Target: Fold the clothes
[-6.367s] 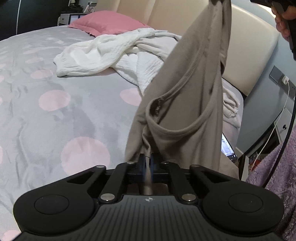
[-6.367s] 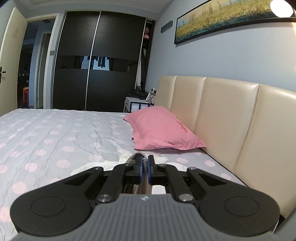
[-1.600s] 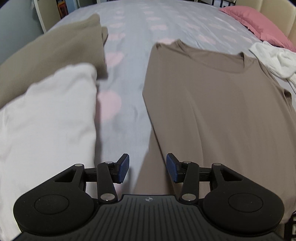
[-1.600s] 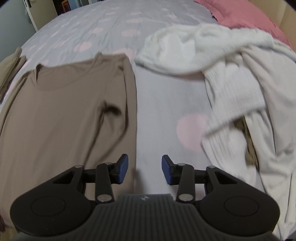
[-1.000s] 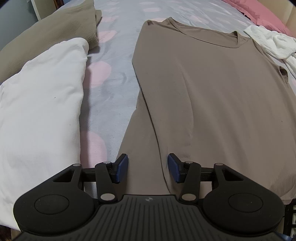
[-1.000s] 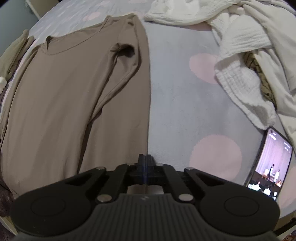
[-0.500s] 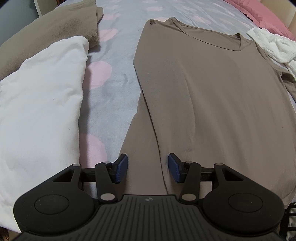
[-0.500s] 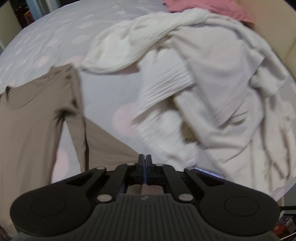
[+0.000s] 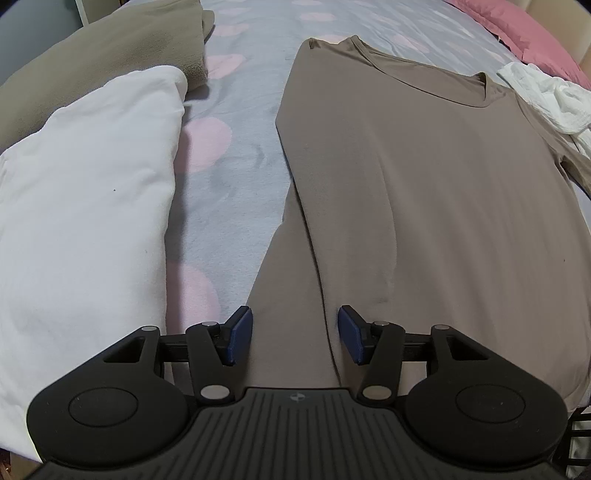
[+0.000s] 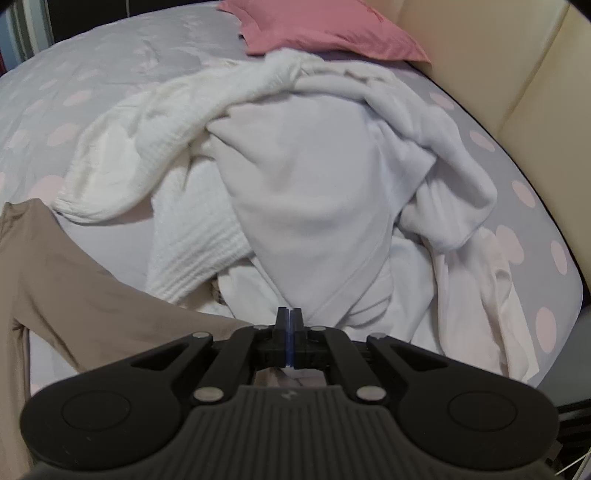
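A brown long-sleeved shirt (image 9: 424,184) lies flat on the grey bed with pink dots (image 9: 229,199), neckline away from me. Its left sleeve (image 9: 291,295) runs down along the body to my left gripper (image 9: 295,334). The jaws there are opening and stand apart over the sleeve, and the pads do not press on it. In the right wrist view the other sleeve (image 10: 129,314) stretches from the shirt across to my right gripper (image 10: 290,321), which is shut on its end, beside the heap of white clothes (image 10: 314,184).
A white folded cushion or blanket (image 9: 81,221) and a khaki one (image 9: 103,48) lie left of the shirt. A pink pillow (image 10: 325,29) rests against the beige headboard (image 10: 517,55). The bed's edge curves round at the right, past the white heap.
My right gripper, shut on the sleeve end, has swung right and upward, pulling the sleeve out sideways toward the white heap; the phone has left its view. The left gripper's jaws have widened slightly.
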A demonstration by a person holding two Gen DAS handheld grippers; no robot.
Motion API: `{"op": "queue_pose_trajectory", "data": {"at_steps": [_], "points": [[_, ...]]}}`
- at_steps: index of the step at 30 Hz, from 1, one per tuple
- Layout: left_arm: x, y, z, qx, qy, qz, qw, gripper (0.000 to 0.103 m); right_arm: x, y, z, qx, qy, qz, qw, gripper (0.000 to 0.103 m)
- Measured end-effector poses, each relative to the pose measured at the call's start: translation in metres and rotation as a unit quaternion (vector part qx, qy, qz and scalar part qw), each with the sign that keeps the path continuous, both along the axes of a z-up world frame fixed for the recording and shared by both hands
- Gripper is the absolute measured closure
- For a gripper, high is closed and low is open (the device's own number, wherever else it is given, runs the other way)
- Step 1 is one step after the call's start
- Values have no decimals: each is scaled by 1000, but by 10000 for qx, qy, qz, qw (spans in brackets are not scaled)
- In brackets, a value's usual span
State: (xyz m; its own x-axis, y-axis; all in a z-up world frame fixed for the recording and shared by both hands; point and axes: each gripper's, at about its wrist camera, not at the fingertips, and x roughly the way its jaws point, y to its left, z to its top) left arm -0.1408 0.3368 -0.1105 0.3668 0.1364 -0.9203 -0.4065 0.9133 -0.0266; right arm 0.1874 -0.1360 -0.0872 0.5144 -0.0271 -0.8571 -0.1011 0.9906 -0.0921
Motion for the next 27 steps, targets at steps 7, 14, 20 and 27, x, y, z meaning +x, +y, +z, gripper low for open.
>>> {"op": "queue_pose_trajectory", "data": {"at_steps": [7,14,20,27], "points": [[7,2,0,103,-30,5,9999,53,-8,31,12,855,-324,570,9942,97],[15,8,16,212,-470,157,9985,53,3,91,1,1281,-303,1320,9825,79],[25,24,11,148,-531,435,9975,53,31,134,-30,1451,-27,1667,9753,79],[35,32,1,30,-436,593,9973,53,61,161,-68,1151,373,1791,9764,83]]}}
